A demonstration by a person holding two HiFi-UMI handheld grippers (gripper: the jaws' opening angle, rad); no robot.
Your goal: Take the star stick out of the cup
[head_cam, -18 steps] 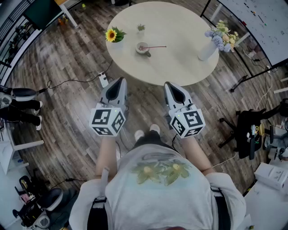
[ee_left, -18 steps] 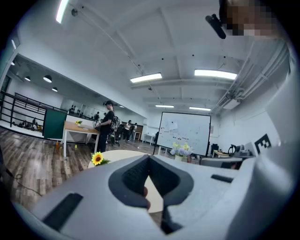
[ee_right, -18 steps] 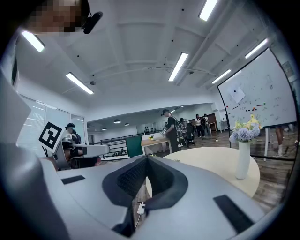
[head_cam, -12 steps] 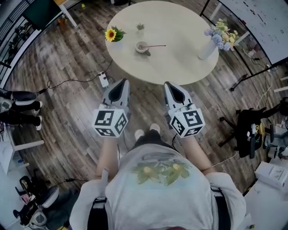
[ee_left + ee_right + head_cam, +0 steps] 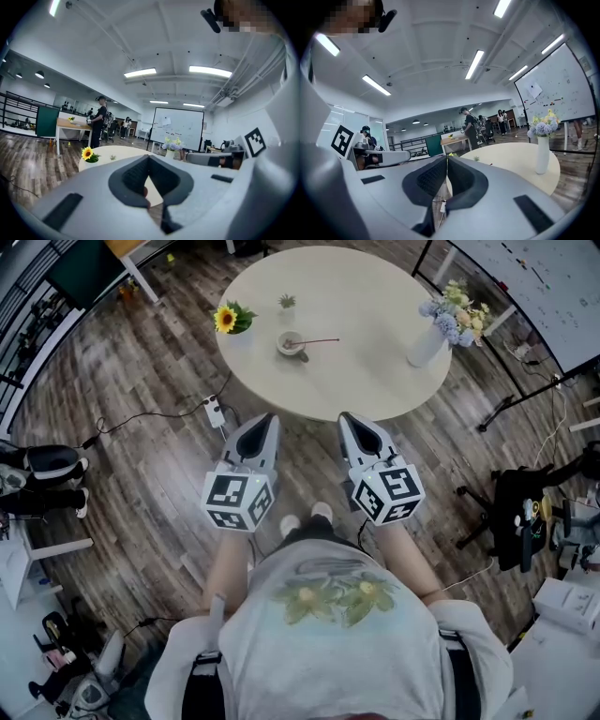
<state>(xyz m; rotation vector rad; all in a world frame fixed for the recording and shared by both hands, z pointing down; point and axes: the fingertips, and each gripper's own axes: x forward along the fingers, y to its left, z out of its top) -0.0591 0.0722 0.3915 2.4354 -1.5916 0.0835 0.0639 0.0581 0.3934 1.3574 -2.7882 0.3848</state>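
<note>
A small pale cup (image 5: 290,343) stands on the round beige table (image 5: 356,381), left of its middle. A thin reddish stick (image 5: 319,339) rests in the cup and pokes out to the right; its star end is too small to make out. Both grippers hang in front of the table's near edge, over the wooden floor and well short of the cup. My left gripper (image 5: 265,418) (image 5: 149,159) has its jaws meeting at the tips, with nothing between them. My right gripper (image 5: 349,417) (image 5: 447,159) is likewise shut and empty.
On the table are a sunflower (image 5: 228,318) (image 5: 87,153), a tiny potted plant (image 5: 287,302) and a white vase of flowers (image 5: 427,343) (image 5: 542,154). A power strip (image 5: 217,410) and its cable lie on the floor. A dark chair (image 5: 520,512) stands at the right. People stand in the background.
The left gripper has moved right and a little forward, closer to the right gripper. The table has come slightly nearer in the head view. Both grippers stay shut.
</note>
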